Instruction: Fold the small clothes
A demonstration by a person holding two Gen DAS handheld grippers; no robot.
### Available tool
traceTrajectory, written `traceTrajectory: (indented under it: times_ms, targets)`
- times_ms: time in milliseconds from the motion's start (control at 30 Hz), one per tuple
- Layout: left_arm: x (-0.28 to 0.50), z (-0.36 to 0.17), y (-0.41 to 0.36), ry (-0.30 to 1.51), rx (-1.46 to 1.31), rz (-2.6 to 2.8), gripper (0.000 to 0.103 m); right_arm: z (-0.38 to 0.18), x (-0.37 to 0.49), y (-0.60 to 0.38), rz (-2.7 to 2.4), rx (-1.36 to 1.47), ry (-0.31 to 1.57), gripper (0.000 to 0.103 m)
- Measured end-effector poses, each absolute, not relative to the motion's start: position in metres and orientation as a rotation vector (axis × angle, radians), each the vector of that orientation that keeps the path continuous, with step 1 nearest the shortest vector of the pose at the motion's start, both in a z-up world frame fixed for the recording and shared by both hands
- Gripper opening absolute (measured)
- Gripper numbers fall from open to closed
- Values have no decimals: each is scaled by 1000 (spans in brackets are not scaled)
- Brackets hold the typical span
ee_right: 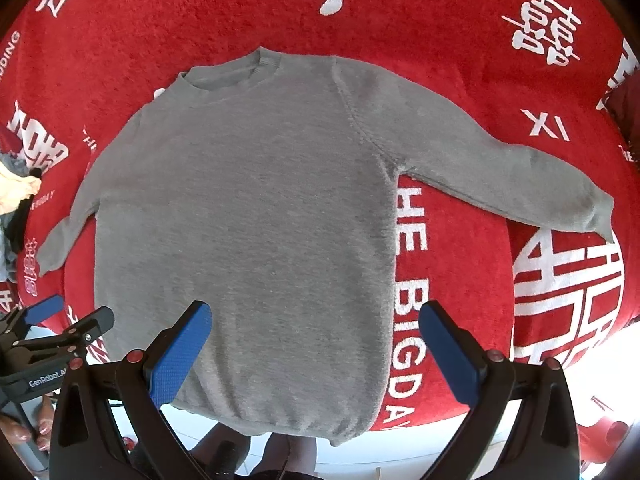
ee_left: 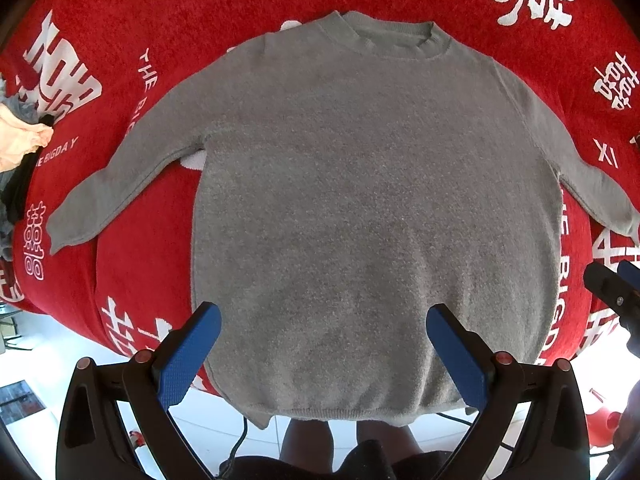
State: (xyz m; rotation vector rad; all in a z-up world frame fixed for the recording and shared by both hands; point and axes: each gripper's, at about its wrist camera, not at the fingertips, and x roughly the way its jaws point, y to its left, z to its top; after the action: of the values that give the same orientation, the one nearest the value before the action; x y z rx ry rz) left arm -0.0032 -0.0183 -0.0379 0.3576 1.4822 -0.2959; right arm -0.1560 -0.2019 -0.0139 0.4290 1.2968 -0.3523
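Observation:
A small grey knit sweater lies flat, front up, on a red cloth, neck away from me and both sleeves spread out to the sides. Its hem hangs slightly over the near edge. It also shows in the right wrist view. My left gripper is open and empty, hovering above the lower body of the sweater. My right gripper is open and empty above the sweater's lower right side. The left gripper also shows at the left edge of the right wrist view.
The red cloth with white characters covers the table. A pile of other clothes lies at the far left edge. White floor and the person's legs show below the near edge.

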Motion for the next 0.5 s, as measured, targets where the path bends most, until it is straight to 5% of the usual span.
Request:
traceTrajectory:
  times_ms: [500]
  targets:
    - [-2, -37, -19, 1477, 351, -285, 103, -19, -156, -206, -355, 435, 1308, 103]
